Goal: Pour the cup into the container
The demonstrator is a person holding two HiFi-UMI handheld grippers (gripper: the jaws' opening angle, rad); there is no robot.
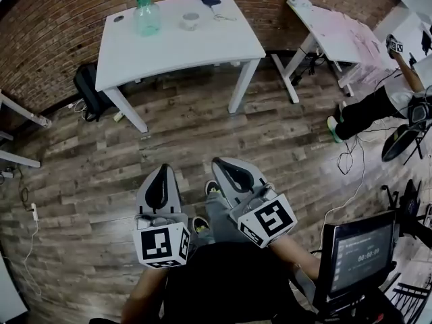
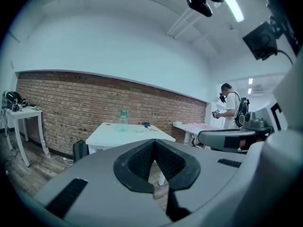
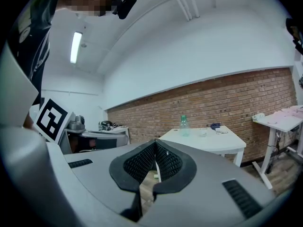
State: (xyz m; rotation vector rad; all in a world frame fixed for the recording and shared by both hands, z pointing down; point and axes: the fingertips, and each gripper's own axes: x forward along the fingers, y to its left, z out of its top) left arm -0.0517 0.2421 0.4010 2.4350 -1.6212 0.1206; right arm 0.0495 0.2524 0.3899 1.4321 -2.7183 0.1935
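Above the brown wood-plank floor [image 1: 81,174], the grey left gripper [image 1: 162,171] and grey right gripper [image 1: 223,164] were both pressed together, empty, while at twelve o'clock a white rectangular table [image 1: 202,52] by the red brick wall [image 1: 54,39] bore a green-tinted plastic container [image 1: 146,15] and, at its three o'clock, a small clear cup [image 1: 190,21].

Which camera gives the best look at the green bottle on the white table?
The head view: the green bottle appears largest there, seen from above. The left gripper view and right gripper view show it small and distant.
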